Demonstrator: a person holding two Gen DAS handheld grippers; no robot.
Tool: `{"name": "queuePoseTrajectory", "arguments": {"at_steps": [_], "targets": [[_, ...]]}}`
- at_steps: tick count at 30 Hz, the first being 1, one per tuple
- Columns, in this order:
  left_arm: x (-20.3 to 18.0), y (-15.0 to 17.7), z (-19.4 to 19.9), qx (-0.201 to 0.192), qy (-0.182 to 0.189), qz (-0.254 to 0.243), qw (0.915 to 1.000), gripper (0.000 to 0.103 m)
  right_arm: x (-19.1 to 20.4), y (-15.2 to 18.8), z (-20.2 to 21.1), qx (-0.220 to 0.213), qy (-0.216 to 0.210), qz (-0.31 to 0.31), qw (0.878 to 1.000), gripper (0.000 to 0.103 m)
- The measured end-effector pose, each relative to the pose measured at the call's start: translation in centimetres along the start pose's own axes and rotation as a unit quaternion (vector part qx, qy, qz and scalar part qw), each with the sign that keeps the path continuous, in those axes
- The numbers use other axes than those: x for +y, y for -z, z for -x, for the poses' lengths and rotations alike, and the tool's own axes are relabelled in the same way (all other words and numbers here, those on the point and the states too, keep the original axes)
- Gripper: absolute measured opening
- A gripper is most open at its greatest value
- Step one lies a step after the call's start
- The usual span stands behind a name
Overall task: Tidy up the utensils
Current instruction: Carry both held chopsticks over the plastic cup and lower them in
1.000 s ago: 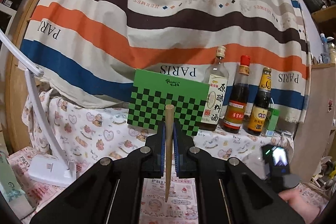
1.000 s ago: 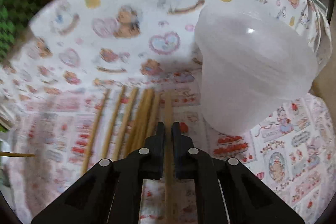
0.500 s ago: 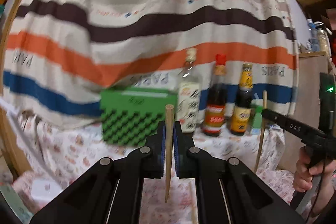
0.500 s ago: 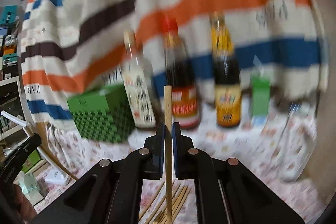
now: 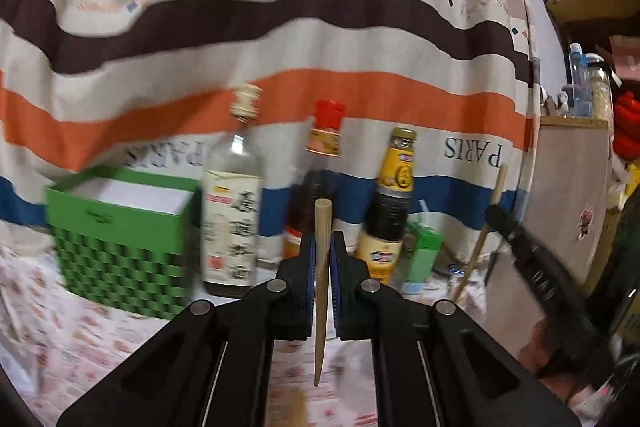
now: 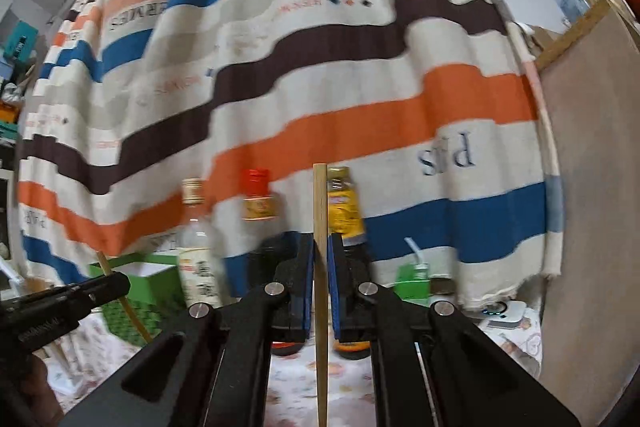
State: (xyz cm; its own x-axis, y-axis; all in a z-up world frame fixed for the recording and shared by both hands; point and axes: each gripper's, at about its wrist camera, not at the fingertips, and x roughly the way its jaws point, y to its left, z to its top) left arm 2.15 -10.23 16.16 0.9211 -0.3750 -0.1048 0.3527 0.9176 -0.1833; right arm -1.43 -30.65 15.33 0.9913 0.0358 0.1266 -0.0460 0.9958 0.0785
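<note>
Each tool, left [image 5: 322, 259] and right [image 6: 320, 263], clamps one upright chopstick, left chopstick [image 5: 321, 291] and right chopstick [image 6: 320, 291], raised above the desk [image 5: 72, 339] before three sauce bottles [image 5: 232, 211] and a green checkered box [image 5: 120, 247] lining its rear edge.

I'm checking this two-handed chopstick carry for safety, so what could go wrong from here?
1. Each chopstick is pinched at one narrow spot: the left tongs hold the left chopstick, the right tongs the right chopstick, so either could pivot or slip.
2. The glass bottles stand close ahead; a swing could topple one.
3. The views are motion-blurred, suggesting fast movement.
</note>
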Motion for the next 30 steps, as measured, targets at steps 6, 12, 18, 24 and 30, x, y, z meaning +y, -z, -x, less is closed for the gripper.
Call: {"name": "queuePoseTrajectory", "arguments": {"at_steps": [6,12,18,24,30], "targets": [[-1.8,0.2,-2.8,-0.008,0.001,0.03,0.9995,0.006,-3.9,2.0,-1.1,-0.022,0.023,-0.068,0.997,0.008],[-2.1,0.3,-3.3,-0.016,-0.012,0.047,0.9987,0.006,-5.9,4.6,-3.5,0.014,0.048,-0.096,0.994,0.008],[-4.2,-0.8,-2.0,-0.044,-0.029,-0.001,0.9986,0.006,-7.2,6.9,-5.7,0.067,0.041,-0.13,0.988,0.008],[-6.8,0.1,-2.4,-0.061,-0.042,-0.039,0.9964,0.006,-7.7,7.6,-7.2,0.113,0.027,-0.163,0.98,0.008],[-7.4,0.9,-5.5,-0.037,-0.034,-0.033,0.9982,0.006,-8.2,8.0,-8.4,0.146,0.056,-0.154,0.976,0.008]]}}
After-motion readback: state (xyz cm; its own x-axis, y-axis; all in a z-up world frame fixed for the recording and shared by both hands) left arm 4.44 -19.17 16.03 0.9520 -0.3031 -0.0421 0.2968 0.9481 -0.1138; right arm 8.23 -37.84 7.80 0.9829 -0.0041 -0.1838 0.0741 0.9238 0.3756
